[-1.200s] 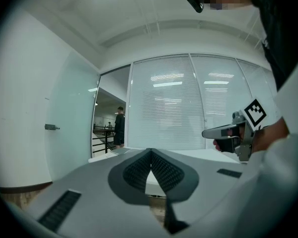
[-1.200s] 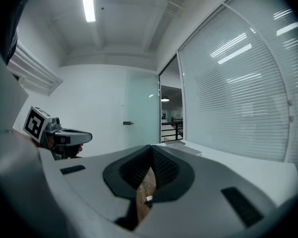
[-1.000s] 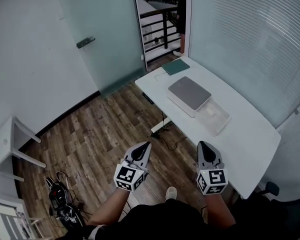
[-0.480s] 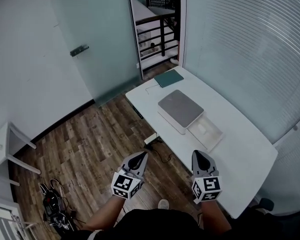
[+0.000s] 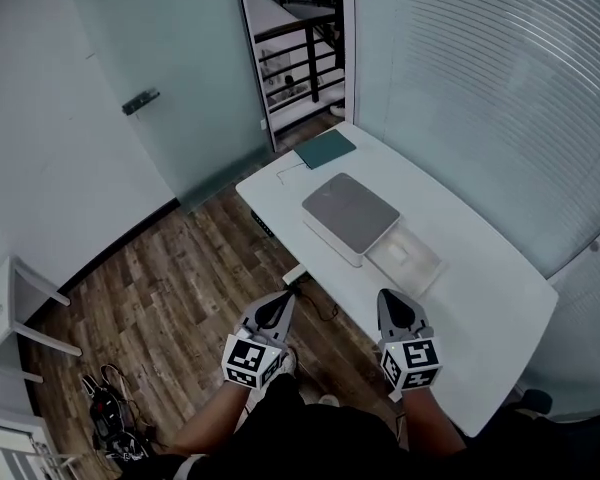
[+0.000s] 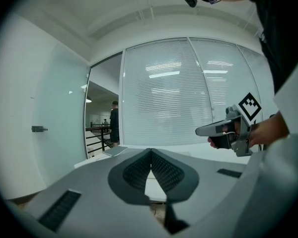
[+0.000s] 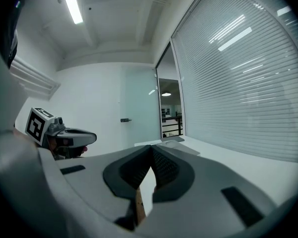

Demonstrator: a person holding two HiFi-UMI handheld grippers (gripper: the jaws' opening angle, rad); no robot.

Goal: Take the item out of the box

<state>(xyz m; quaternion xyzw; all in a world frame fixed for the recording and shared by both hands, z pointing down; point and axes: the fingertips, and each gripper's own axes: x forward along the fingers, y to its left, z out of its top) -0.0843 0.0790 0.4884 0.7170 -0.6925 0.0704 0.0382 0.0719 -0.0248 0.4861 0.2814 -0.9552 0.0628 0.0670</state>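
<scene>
A flat grey box (image 5: 351,213) lies on the white desk (image 5: 480,298), and its clear lid or tray (image 5: 406,258) rests against its near right side. What is inside cannot be seen. My left gripper (image 5: 285,295) hangs over the wooden floor, short of the desk, shut with nothing in it. My right gripper (image 5: 389,296) is held at the desk's near edge, also shut and empty. In the left gripper view the jaws (image 6: 151,151) meet at their tips, and the right gripper (image 6: 223,129) shows beside them. The right gripper view shows its jaws (image 7: 151,148) pressed together.
A dark green notebook (image 5: 325,149) lies at the desk's far end. A glass door (image 5: 160,78) and an opening with railings (image 5: 290,58) are beyond. A white side table (image 5: 10,313) and a bundle of cables (image 5: 110,418) sit on the floor at left. Blinds (image 5: 500,98) line the right wall.
The view has shifted toward the desk; the box now appears closer and more central. Both grippers stay shut, side by side, and have come nearer the desk edge.
</scene>
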